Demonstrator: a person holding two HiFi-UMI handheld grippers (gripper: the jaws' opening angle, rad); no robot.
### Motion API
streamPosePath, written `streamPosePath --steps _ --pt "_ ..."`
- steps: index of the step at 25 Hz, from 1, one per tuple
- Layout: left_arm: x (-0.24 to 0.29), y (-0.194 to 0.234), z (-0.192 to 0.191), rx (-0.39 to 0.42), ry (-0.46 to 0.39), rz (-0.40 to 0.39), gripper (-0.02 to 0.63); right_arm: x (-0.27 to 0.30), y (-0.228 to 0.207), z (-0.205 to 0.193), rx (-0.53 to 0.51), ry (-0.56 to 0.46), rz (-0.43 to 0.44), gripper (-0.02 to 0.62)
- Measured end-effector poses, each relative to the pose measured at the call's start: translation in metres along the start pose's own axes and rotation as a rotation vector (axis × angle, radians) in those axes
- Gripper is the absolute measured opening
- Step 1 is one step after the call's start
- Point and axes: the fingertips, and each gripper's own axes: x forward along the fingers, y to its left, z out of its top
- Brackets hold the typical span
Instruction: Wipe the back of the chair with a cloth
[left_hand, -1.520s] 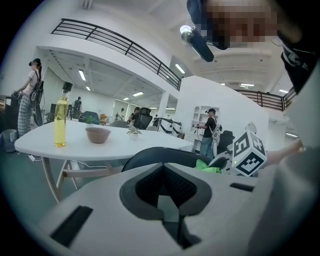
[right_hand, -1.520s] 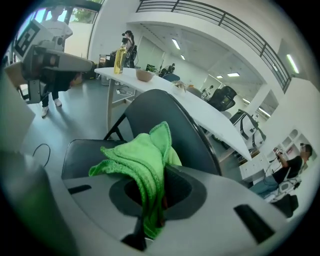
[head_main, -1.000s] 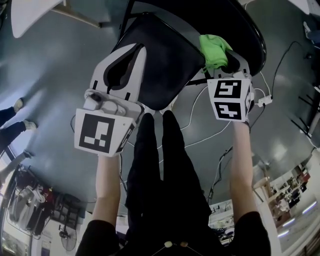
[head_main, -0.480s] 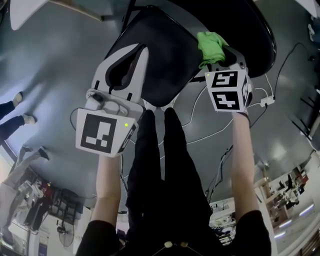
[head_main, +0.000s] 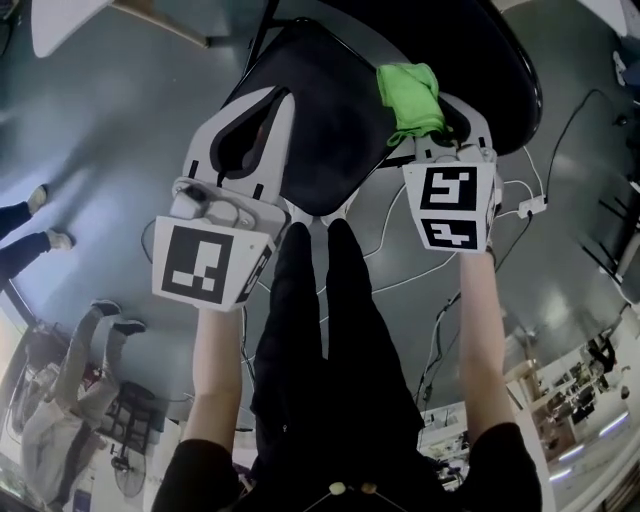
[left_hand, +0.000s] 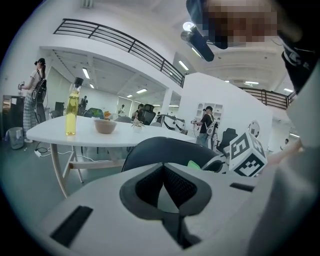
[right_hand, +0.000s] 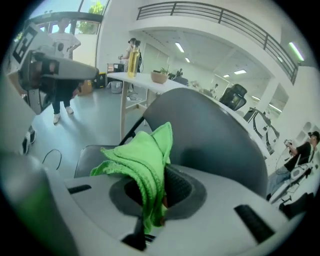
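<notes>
We hold the right tool (right_hand: 161, 172) clamped on a crumpled bright green cloth (right_hand: 142, 157), which hangs close before the curved dark back (right_hand: 215, 135) of the black plastic chair (head_main: 320, 130); we cannot tell whether it touches. Our left tool (left_hand: 162, 167) hovers over the seat, its jaws together on nothing. Around us lies a glossy grey floor (head_main: 120, 120), and beyond the chair a white desk (left_hand: 100, 137) bears a bottle of yellow liquid (left_hand: 72, 107) and a beige bowl (left_hand: 105, 126), under a black-railed balcony (left_hand: 125, 42).
</notes>
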Motion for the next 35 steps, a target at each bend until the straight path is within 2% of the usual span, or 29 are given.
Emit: streamPosePath --steps 6,12,17,22,27,35 --pt "-0.012 -0.018 0.047 0.034 -0.030 0.003 0.006 -0.071 -0.014 0.056 0.084 -0.193 -0.053 0.044" --pt "-0.041 -0.060 0.131 0.095 -0.085 -0.028 0.006 -0.176 -0.030 0.119 0.163 -0.433 -0.117 0.044" --pt "-0.078 -0.103 0.197 0.126 -0.143 -0.055 0.006 -0.268 -0.036 0.151 0.236 -0.585 -0.150 0.044" --pt "-0.120 -0.140 0.250 0.181 -0.209 -0.088 0.006 -0.341 -0.037 0.173 0.254 -0.685 -0.176 0.044" --pt "-0.146 -0.174 0.282 0.273 -0.246 -0.118 0.006 -0.396 -0.047 0.183 0.274 -0.773 -0.213 0.044" --pt "-0.167 -0.195 0.306 0.268 -0.313 -0.154 0.006 -0.425 -0.052 0.188 0.323 -0.843 -0.247 0.044"
